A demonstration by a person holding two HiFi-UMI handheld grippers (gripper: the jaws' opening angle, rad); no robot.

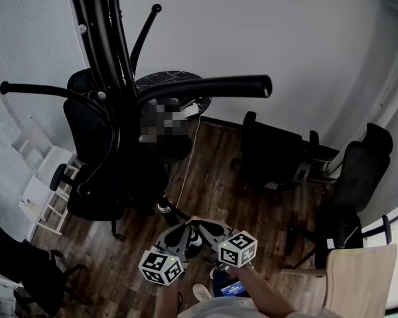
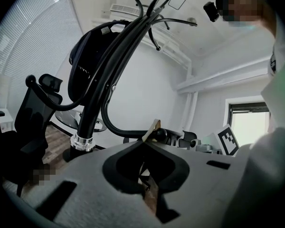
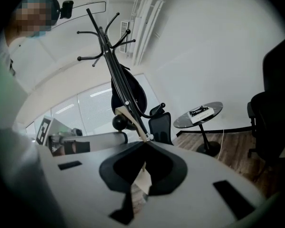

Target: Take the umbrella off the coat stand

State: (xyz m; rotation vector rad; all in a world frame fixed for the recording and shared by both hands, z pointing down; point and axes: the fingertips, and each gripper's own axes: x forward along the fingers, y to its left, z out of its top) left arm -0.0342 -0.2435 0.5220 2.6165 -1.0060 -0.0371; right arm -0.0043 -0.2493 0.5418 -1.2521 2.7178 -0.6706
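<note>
The black coat stand (image 1: 109, 58) rises at the upper left of the head view, its curved arms spreading over the floor; one thick arm (image 1: 212, 85) reaches right. It also fills the left gripper view (image 2: 102, 80) and stands further off in the right gripper view (image 3: 116, 70). A dark bulky shape (image 2: 92, 56) sits at the pole; I cannot tell whether it is the umbrella. My left gripper (image 1: 180, 234) and right gripper (image 1: 209, 230) are held low and side by side, well short of the stand. Both are shut with nothing between their jaws.
Several black office chairs (image 1: 272, 154) stand around on the wood floor. A round dark table (image 1: 176, 85) with a white object stands behind the stand. White shelving (image 1: 43, 177) is at the left, a pale wooden chair back (image 1: 358, 283) at the lower right.
</note>
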